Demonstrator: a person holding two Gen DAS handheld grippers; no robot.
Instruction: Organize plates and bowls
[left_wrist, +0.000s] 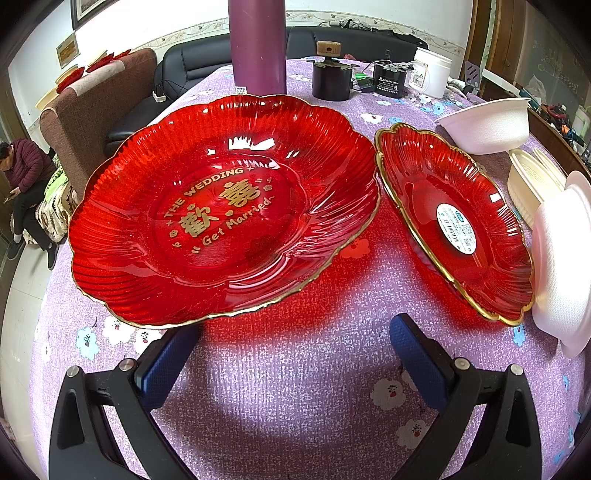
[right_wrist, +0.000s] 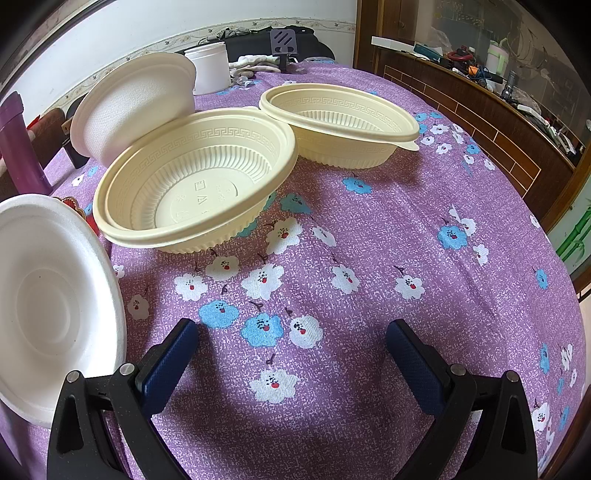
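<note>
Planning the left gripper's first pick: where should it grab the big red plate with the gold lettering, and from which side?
Take the big red plate by its near rim, straight ahead of the open left gripper. The plate lies flat on the tablecloth, its scalloped edge flaring up off the cloth, so one finger could likely slide under and one over. The right side is crowded by the smaller red plate.

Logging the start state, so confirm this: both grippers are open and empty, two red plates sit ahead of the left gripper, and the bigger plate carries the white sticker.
Wrong on one point: the left wrist view shows the white sticker on the smaller red plate; the bigger red plate carries gold lettering. The rest stands.
</note>
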